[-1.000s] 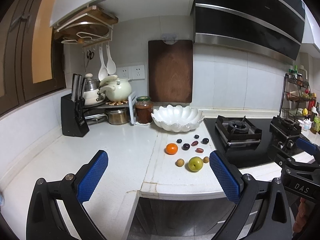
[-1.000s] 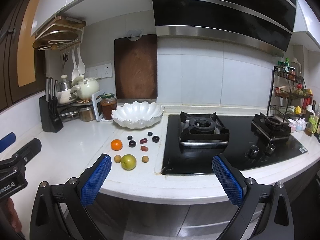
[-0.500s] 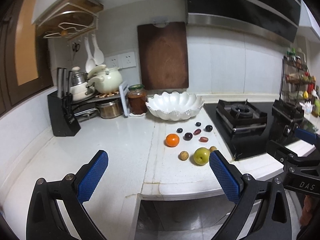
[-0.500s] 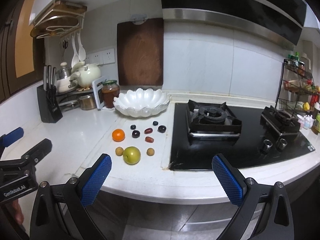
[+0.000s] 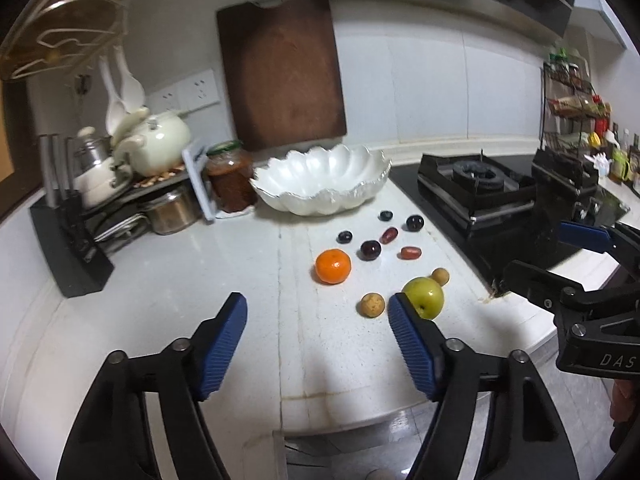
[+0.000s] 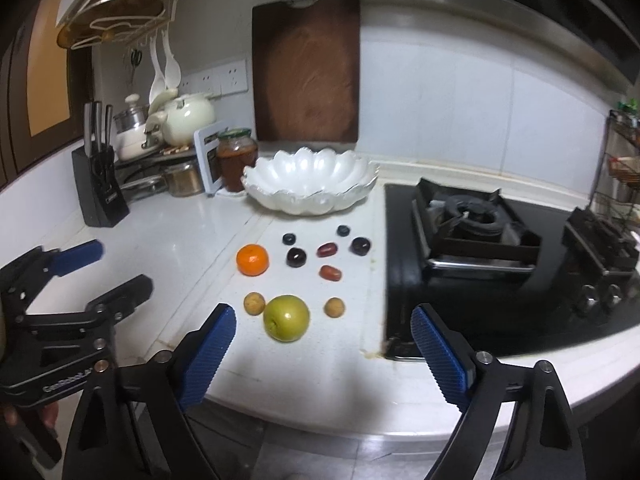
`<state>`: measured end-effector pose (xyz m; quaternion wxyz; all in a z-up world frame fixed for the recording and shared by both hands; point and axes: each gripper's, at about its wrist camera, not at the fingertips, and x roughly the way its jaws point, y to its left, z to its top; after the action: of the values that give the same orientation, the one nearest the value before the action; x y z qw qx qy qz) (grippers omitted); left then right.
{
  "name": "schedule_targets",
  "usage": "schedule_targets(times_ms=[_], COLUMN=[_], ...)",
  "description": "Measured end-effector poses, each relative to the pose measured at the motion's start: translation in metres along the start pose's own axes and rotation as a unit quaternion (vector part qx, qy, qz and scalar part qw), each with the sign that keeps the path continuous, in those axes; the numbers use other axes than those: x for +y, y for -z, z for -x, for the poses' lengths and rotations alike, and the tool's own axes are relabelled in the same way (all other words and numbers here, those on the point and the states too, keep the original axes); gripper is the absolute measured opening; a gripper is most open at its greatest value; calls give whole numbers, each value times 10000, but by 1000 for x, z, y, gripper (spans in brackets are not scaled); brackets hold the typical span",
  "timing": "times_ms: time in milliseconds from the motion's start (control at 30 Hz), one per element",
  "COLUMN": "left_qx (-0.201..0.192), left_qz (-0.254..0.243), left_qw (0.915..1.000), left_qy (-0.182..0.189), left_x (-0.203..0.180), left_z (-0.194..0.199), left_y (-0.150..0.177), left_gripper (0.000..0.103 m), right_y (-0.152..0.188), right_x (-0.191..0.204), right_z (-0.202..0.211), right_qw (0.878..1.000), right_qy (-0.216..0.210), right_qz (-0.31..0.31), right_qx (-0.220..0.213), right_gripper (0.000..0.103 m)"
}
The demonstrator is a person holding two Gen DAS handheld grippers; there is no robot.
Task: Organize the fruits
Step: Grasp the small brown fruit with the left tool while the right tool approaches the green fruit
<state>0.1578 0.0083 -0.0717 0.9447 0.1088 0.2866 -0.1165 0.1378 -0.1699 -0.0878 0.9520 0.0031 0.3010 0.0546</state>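
— White and bare: the scalloped white ceramic bowl at the back edge of the white stone counter has nothing in it that I can see, so I'd judge the sorting has not begun.

— And the fruit?

— All loose on the counter between the bowl and the front edge, close to the black gas hob. A round orange tangerine, a large green apple-like fruit nearest the front edge, two small tan longan-like balls either side of it, two oblong red jujube-like fruits, and several small dark round berries or grapes nearer the bowl. Every piece is left to move.

— What about the tongs?

— The right gripper hangs over the front edge with its blue ribbed pads spread wide, nothing between them and nothing touched; the green fruit lies just ahead of the gap. The left gripper is likewise spread wide and empty, above the counter toward the left; in its own view its right pad overlaps the green fruit, but I can't tell that they touch.

— First target?

— Probably the green fruit, being nearest.
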Motion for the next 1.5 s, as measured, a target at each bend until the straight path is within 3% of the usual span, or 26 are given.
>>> schedule_targets(times_ms=[233,500,733,1200,1500], left_qx=[249,621,843,1066,1091], left_qz=[-300,-620,-838,-831,-728], left_qw=[9984,9910,9839,9767,9759], left_qy=[411,1008,1334,1668,1745], left_x=[2,-4,-14,-22,-24], left_z=[-47,-91,-118,-144,-151], left_y=[2,8,15,16,14], left_gripper=[59,45,40,36,28], right_y=[0,4,7,11,12], right_x=[3,7,8,4,2], right_z=[-42,-78,-99,-126,-136], right_qw=[9993,9967,9945,9885,9837], right_qy=[-81,-383,-531,-885,-1116], right_qz=[-63,-244,-351,-596,-644], right_qx=[360,675,837,1068,1252], right_gripper=[78,72,67,62,51])
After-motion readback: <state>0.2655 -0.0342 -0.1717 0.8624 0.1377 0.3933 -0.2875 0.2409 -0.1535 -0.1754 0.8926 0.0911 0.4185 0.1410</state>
